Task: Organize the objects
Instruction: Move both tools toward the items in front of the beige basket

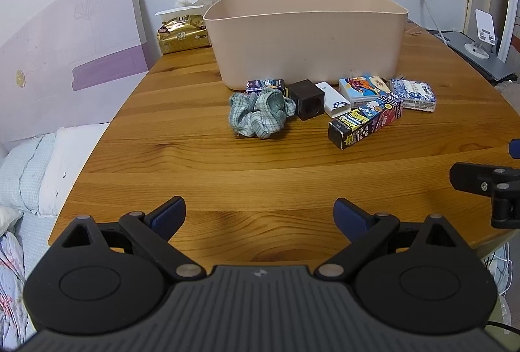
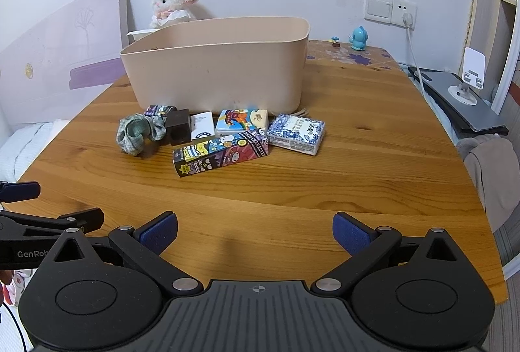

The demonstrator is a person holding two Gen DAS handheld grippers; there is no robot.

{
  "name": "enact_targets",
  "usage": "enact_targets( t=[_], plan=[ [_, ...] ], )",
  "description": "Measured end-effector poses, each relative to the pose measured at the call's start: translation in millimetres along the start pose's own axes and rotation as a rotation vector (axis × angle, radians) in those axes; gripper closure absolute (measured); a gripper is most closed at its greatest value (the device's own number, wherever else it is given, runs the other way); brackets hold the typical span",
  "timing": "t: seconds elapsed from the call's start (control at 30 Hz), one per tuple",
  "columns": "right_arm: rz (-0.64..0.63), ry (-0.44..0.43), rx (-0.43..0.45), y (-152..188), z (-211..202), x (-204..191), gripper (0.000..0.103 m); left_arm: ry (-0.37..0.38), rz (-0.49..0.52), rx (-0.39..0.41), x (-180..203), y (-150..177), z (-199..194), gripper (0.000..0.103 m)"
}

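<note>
**Crowded row in front of the bin leaves little room for a clean pick**

Both grippers hang over the bare near part of the worktop [image 1: 201, 163], well apart from the clutter. The left gripper [image 1: 259, 215] has its jaws spread wide with nothing between them, and the right gripper [image 2: 255, 232] stands the same way, open and holding nothing.

The things to be tidied lie at the centre of both views, in a tight row just before the beige bin [image 1: 308, 37]. From the left of the frame: a crumpled checked cloth [image 1: 260, 115], a small printed box [image 1: 265, 85] behind it against the bin wall, a dark cube [image 1: 306, 99], a white box [image 1: 334, 101], a cartoon box [image 1: 364, 85], a long cartoon carton [image 1: 365, 121] lying in front, and a blue-patterned pack [image 1: 413, 94] at the right end. Nothing shows above the bin rim, and its floor is hidden, so whether anything is inside cannot be told.

The main risk is the crowding. The cube, white box and cloth appear to touch, so jaws closing on one may catch or shove a neighbour. The cloth is soft and may trail or drag the small box behind it. The long carton lies at an angle; a grip near one end would likely let it swing. The bin wall is tall, so a low carry could strike the rim and knock the load loose. With the grippers side by side, both reaching into the same row could bring them into each other.
</note>
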State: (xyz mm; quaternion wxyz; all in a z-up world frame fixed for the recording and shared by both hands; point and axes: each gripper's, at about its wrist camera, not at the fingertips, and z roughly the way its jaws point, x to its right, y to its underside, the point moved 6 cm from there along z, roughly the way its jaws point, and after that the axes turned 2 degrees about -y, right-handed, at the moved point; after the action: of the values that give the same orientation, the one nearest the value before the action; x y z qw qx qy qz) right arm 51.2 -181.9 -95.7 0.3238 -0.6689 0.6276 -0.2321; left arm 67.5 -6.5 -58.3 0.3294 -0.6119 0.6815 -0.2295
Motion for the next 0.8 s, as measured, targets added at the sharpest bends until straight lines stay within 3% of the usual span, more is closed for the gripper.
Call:
enact_targets(
  t=[0.8],
  plan=[
    [0.032,0.014,0.0,-15,14,18,0.0,0.011,-0.02,0.035,-7,-22,12,0.005]
  ],
)
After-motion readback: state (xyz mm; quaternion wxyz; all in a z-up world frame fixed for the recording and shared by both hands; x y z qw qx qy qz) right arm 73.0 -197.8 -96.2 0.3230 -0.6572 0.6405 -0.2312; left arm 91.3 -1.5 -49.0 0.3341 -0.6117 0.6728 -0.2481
